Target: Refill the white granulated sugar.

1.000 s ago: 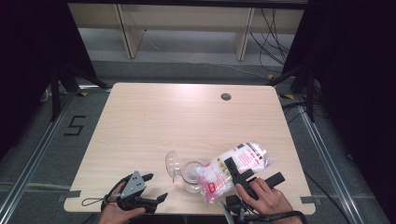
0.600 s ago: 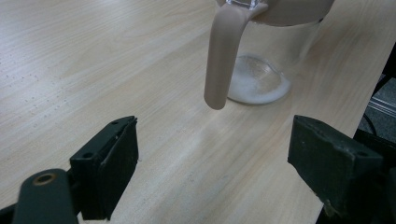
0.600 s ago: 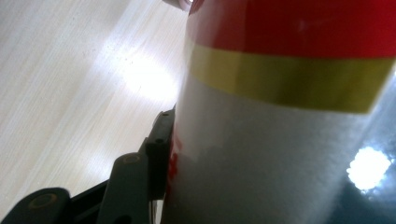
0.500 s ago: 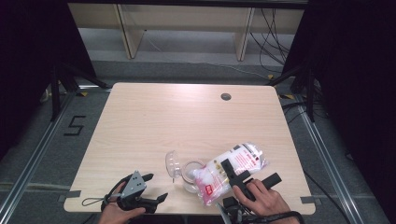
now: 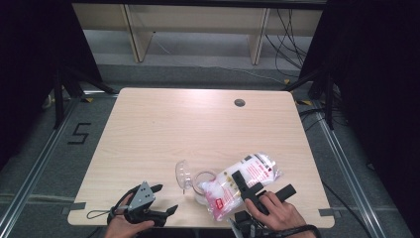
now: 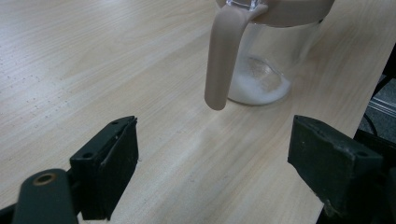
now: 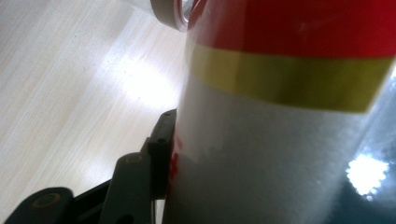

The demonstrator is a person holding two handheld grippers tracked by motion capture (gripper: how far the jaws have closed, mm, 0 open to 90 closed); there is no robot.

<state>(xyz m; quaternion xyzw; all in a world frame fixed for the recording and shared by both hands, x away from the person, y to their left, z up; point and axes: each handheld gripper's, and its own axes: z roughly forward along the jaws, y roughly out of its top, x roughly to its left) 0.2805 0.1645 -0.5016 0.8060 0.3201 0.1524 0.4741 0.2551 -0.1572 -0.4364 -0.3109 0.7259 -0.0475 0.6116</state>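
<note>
A clear plastic bag (image 5: pixel 250 173) of white grains with a red label lies tilted over a clear jar (image 5: pixel 203 184) near the table's front edge. My right gripper (image 5: pixel 263 182) is shut on the bag; in the right gripper view its left finger (image 7: pixel 161 144) presses on the bag (image 7: pixel 280 140), and the other finger is hidden behind it. The jar's lid (image 5: pixel 184 173) is flipped open to the left. White grains cover the bottom of the jar (image 6: pixel 266 70), and a beige tab (image 6: pixel 219 56) hangs from its rim. My left gripper (image 5: pixel 166 198) rests open at the front left, with nothing between its fingers (image 6: pixel 112 158).
The wooden table (image 5: pixel 198 129) has a small round hole (image 5: pixel 239 102) near its far edge. Its front edge lies just beyond both hands. Shelving and cables stand on the floor behind the table.
</note>
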